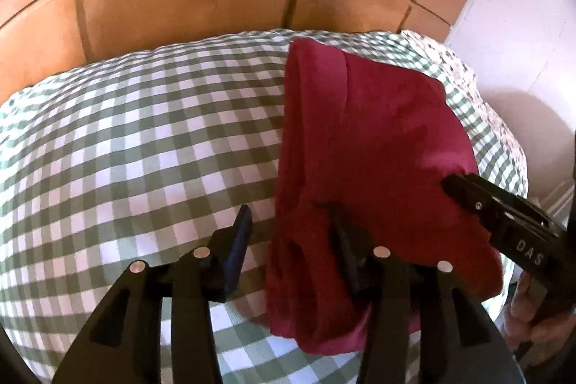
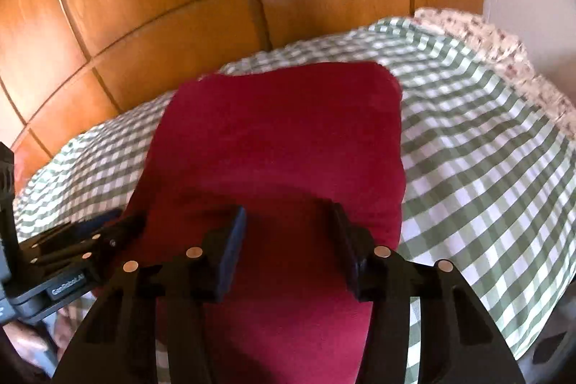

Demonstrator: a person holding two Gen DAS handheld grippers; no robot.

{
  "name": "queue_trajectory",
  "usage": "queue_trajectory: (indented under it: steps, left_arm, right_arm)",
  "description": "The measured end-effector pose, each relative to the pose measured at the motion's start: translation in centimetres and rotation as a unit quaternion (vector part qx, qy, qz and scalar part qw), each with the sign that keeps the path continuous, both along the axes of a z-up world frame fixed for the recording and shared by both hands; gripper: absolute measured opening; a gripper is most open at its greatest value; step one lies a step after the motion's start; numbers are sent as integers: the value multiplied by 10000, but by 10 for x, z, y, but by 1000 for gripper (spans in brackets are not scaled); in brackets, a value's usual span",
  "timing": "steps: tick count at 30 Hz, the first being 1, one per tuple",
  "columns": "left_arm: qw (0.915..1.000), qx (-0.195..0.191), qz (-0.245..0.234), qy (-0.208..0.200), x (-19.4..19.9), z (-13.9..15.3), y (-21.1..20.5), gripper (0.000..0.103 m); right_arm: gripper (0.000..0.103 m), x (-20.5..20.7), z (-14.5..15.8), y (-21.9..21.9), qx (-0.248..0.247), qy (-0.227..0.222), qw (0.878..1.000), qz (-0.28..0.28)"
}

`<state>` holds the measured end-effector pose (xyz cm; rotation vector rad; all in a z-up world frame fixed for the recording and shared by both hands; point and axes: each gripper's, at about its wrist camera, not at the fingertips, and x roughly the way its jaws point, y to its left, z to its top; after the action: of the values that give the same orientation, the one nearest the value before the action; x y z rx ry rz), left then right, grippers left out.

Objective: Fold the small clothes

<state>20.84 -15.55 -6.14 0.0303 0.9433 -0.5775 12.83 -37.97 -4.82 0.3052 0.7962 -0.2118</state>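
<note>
- My left gripper (image 1: 288,222) stands half spread at the left edge of the red garment (image 1: 363,146) — one finger over the cloth, nothing pinched.
- My right gripper (image 2: 289,222) is half spread over it, holding nothing.
- The garment lies folded on the checked bed cover (image 1: 144,139).

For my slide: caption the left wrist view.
Left gripper, jaws apart, straddles the red cloth's edge on a checked bedcover.

A dark red garment (image 2: 273,146) is seen folded into a thick, roughly rectangular bundle, laid flat, extending toward twelve o'clock.
</note>
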Motion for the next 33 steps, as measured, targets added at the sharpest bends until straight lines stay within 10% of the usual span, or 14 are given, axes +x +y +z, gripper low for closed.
queue_trajectory:
  steps: [11,33]
  left_arm:
    - [9972,-33,320,-676,-35,42,25,70]
    - [9823,156,1208,-1424,-84,69,76,100]
  right_arm:
    - [79,-46,35,29,-285,-359,9979,-462]
    - [99,-95,52,82,-926,-460,9845,-1415]
